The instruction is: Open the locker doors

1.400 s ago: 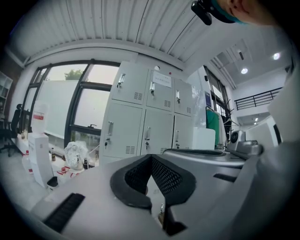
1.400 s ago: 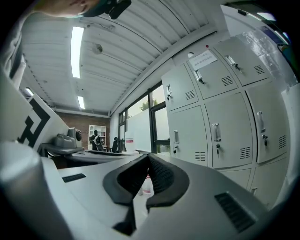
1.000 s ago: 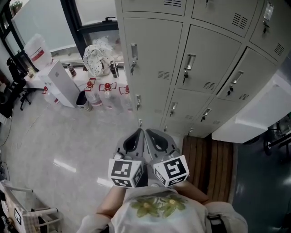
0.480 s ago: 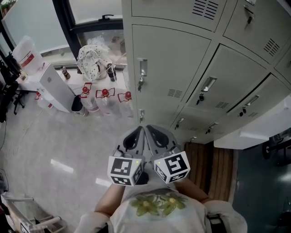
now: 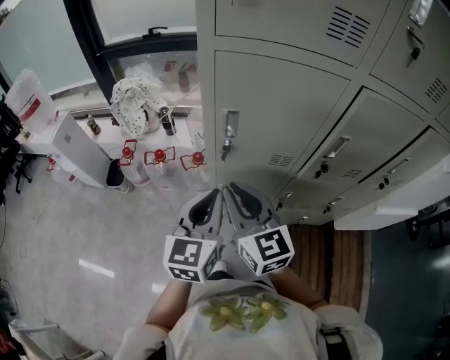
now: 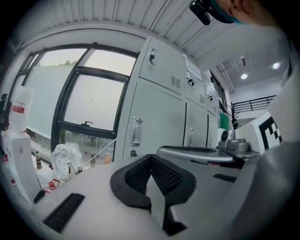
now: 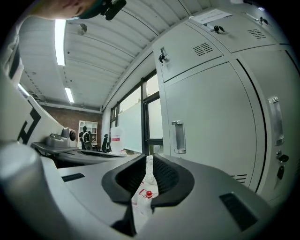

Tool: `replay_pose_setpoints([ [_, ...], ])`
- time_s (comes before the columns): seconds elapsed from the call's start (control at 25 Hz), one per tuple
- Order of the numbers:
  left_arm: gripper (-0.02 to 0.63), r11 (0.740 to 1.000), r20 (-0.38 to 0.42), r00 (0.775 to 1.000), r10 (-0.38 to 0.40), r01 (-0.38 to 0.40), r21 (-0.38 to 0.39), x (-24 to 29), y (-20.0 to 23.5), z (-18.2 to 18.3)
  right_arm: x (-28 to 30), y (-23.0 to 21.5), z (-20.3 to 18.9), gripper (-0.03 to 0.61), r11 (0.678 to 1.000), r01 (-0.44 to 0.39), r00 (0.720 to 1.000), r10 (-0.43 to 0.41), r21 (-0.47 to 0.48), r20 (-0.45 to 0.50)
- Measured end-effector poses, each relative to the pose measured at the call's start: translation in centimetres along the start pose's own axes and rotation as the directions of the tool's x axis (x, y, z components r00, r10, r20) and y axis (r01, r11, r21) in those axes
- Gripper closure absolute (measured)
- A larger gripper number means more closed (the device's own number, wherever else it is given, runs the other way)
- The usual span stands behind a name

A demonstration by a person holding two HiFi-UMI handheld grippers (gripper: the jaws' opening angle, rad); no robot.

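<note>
Holding both tools close to the chest, the person faces a bank of grey lockers (image 5: 365, 91) that fills the head view from twelve o'clock round to three. The left gripper (image 5: 214, 197) and the right gripper (image 5: 234, 192) sit side by side at the picture's centre, almost touching, both aimed towards twelve o'clock. Their marker cubes lie towards six o'clock, just above the person's shirt (image 5: 242, 316).

The left gripper (image 6: 150, 159) is clenched: in its own view the dark ribbed pads meet at the tips, with nothing caught between them. The right gripper (image 7: 149, 161) is closed down to a thin slit and grasps nothing; only the floor and a red-capped bottle far beyond show through the gap.

The nearest locker door (image 5: 281, 112) stands shut directly at twelve o'clock from the jaws, apart from them. Its upright handle (image 5: 229, 125) has a keyed lock (image 5: 226, 148) just under it. The same handle shows at eleven o'clock above the jaws in the left gripper view and at one o'clock in the right gripper view. Every other door in sight is also shut.

At ten o'clock a spotted bag (image 5: 131, 104) rests below the window (image 5: 133, 21), with bottles (image 5: 159, 158) on the floor (image 5: 77, 232) beside it.
</note>
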State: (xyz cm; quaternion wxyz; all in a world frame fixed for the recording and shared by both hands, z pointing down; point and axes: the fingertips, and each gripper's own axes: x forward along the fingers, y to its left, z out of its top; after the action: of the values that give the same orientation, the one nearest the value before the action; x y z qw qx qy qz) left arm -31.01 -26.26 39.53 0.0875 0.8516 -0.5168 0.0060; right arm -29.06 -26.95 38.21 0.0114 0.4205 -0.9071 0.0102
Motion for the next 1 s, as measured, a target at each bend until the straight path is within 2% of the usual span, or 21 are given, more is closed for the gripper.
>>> replay_pose_setpoints([
  [0.04,0.586,1.000,0.001,1.000,-0.004,0.004,0.000,0.2,0.4,0.1,0.5,-0.2,0.2,0.543,1.000,0.007,1.000,-0.007,-0.006,0.009],
  [0.2,0.586,1.000,0.011,1.000,-0.020,0.020,0.007,0.9,1.9,0.5,2.3,-1.3,0.5,0.446,1.000,0.026,0.999,-0.025,-0.002,0.020],
  [0.48,0.586,0.999,0.018,0.999,-0.046,0.046,0.001,1.4,3.5,0.5,5.3,-2.6,1.0,0.440,0.996,0.076,0.997,-0.075,-0.043,0.022],
  [1.0,0.586,1.000,0.004,1.000,-0.021,0.021,-0.019,1.5,7.1,0.3,10.8,-5.8,1.4,0.405,0.983,0.158,0.987,-0.160,-0.090,-0.008],
])
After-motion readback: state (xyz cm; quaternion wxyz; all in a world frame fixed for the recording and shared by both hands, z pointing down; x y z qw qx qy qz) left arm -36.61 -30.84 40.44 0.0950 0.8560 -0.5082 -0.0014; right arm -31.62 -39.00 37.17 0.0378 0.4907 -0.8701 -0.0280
